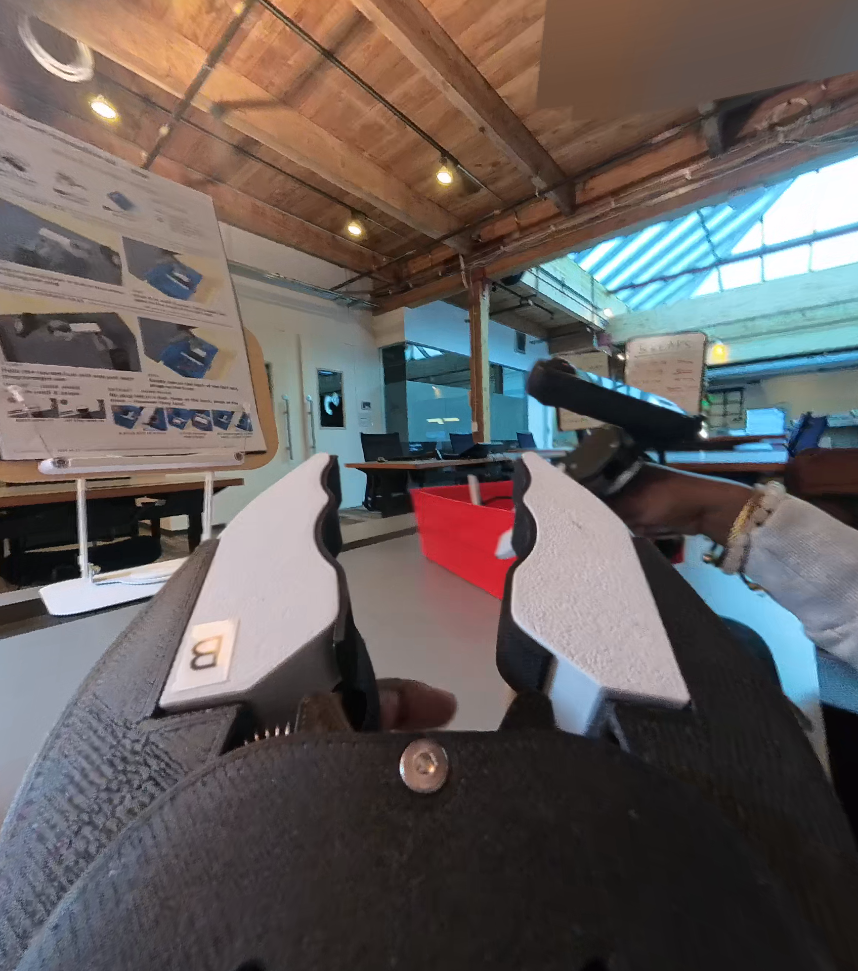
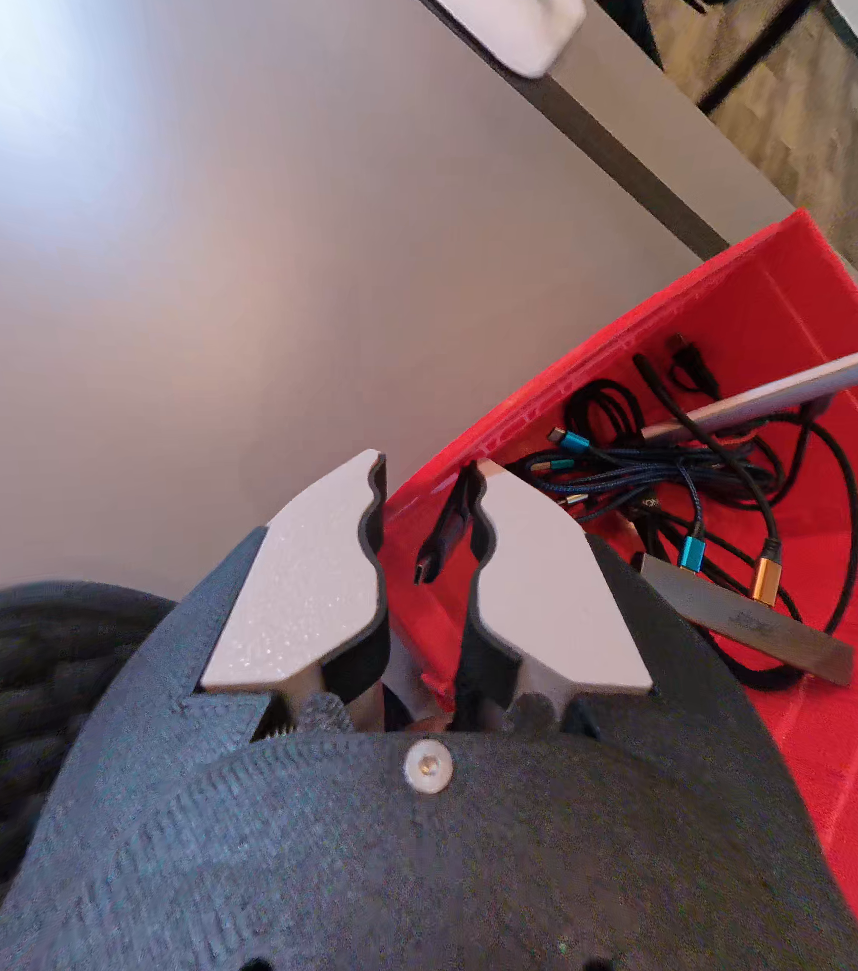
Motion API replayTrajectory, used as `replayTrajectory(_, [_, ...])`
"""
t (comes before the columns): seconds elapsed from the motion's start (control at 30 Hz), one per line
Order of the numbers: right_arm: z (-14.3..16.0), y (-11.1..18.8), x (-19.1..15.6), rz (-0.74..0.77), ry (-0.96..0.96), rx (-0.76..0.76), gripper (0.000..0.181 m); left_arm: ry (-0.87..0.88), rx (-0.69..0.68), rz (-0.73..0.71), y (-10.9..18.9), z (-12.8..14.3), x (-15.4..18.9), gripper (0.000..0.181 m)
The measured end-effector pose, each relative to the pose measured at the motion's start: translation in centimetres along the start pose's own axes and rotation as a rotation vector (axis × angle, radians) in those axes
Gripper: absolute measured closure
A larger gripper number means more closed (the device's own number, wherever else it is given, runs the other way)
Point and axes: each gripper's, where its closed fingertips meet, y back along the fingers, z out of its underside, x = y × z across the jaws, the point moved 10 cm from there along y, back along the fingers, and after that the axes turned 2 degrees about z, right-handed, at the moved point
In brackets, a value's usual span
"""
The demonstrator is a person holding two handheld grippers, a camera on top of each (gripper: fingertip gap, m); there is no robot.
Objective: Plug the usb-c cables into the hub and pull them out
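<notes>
Left hand-held gripper point(image 1: 427, 473): fingers apart, empty, raised above the grey tabletop point(image 1: 416, 620). Right hand-held gripper point(image 2: 429, 465): fingers apart over the red bin's point(image 2: 837, 735) rim, a black USB-C plug point(image 2: 440, 546) between them, ungripped. Grey hub point(image 2: 753, 630) at four o'clock, among tangled cables point(image 2: 679, 467).

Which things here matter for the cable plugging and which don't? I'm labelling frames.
For the job: red bin, grey hub, USB-C cables, black plug, right gripper.
Lying about: instruction sheet on white stand, second grey slab.
</notes>
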Motion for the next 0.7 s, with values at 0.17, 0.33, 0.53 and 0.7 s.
replayTrajectory(0.17, [-4.2,-0.8,-6.5,-0.091,0.059,0.084,0.152,-0.105,-0.167,0.082,1.6,-5.4,-0.9,0.122])
replayTrajectory(0.33, [-8.6,-1.1,-13.2,-0.228,0.222,0.136,0.151,-0.294,-0.257,-0.143,7.2,-12.2,-4.3,0.122])
replayTrajectory(0.53, [-12.8,-1.3,-19.8,-0.376,0.406,0.211,0.152,-0.277,-0.308,-0.66,16.9,-16.5,-9.4,0.122])
replayTrajectory(0.7, [-15.7,-2.2,-23.8,-0.469,0.47,0.291,0.152,-0.229,-0.282,-0.915,21.9,-17.0,-11.6,0.123])
